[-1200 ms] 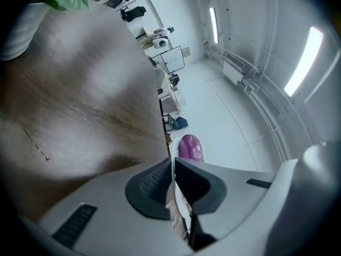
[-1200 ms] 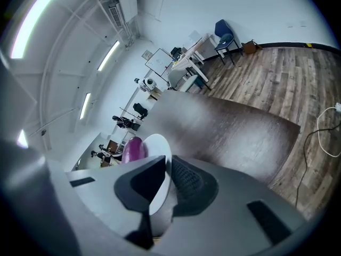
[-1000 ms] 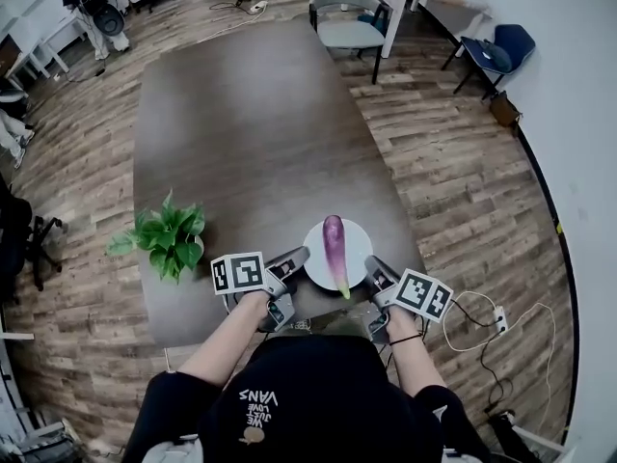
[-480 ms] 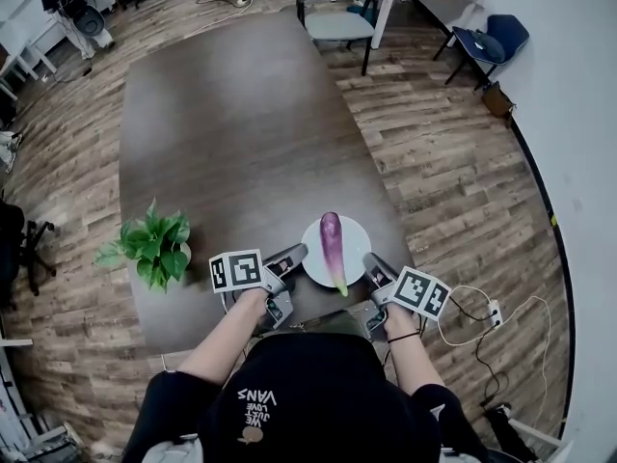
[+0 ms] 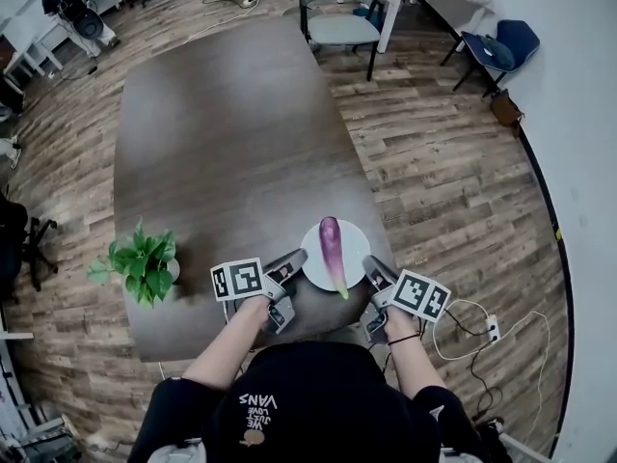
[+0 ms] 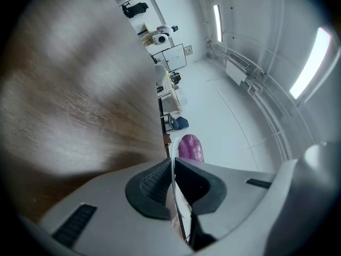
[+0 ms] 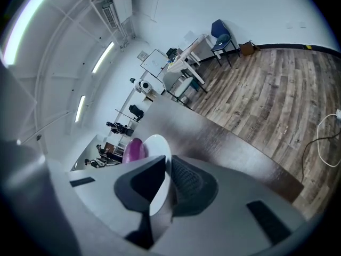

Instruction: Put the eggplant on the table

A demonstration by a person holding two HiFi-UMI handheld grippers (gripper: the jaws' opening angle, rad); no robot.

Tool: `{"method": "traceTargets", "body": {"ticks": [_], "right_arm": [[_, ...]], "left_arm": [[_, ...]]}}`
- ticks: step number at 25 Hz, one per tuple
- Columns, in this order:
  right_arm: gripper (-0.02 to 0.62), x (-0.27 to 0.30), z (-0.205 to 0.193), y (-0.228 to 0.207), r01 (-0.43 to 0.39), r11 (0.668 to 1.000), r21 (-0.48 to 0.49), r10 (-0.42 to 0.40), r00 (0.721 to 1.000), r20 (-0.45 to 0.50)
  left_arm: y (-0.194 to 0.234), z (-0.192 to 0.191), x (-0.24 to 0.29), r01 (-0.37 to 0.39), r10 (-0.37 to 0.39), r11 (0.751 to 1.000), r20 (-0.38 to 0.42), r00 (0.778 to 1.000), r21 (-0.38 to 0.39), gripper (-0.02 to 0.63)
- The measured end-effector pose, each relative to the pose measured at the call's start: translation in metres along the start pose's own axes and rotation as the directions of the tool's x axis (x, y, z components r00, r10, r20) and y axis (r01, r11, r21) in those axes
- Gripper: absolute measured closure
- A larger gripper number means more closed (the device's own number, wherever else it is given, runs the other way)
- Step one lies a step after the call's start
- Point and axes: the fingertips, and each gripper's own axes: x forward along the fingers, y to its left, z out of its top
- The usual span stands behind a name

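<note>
Over the near corner of the table (image 5: 222, 133), right in front of the person, there's a white plate (image 5: 355, 242) with the eggplant (image 5: 333, 247) lying lengthwise on it, green end toward the person; so the veg is on the plate, not on the wood yet; left gripper (image 5: 296, 259) is clamped on the plate's left rim, and its own view shows the thin white edge squeezed between the two pads with the purple lump just past it; right gripper (image 5: 370, 271) does the same on the right rim, pads nipped onto the edge; whether the plate's bottom already touches the tabletop or hangs just above it, can't tell from these views; looks like the step in hand is the two-handed set-down of plate plus eggplant; next move probably calls for keeping both sides level so the eggplant doesn't roll off, lowering till the plate sits flat and fully inboard of the table edge, then letting both rims go; plant (image 5: 138, 263) off to the left is well apart, no worry there.
</note>
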Motion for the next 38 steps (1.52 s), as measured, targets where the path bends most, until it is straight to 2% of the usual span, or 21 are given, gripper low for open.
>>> {"method": "traceTargets", "body": {"ticks": [18,33,38], "right_arm": [[0.554,0.065,0.06,-0.031,0.007,0.998,-0.068,-0.013,0.997,-0.079],[0.554,0.1,0.068,-0.049,0.028,0.998,-0.061,-0.034,0.994,-0.106],[0.554,0.106,0.07,-0.054,0.045,0.997,-0.06,-0.052,0.992,-0.114]], "left_arm": [[0.028,0.045,0.064,-0.044,0.044,0.999,0.063,0.997,-0.004,0.58],[0.061,0.06,0.086,-0.12,0.122,0.992,0.049,0.991,-0.026,0.58],[0.066,0.062,0.092,-0.151,0.152,0.988,0.022,0.988,-0.026,0.58]]}}
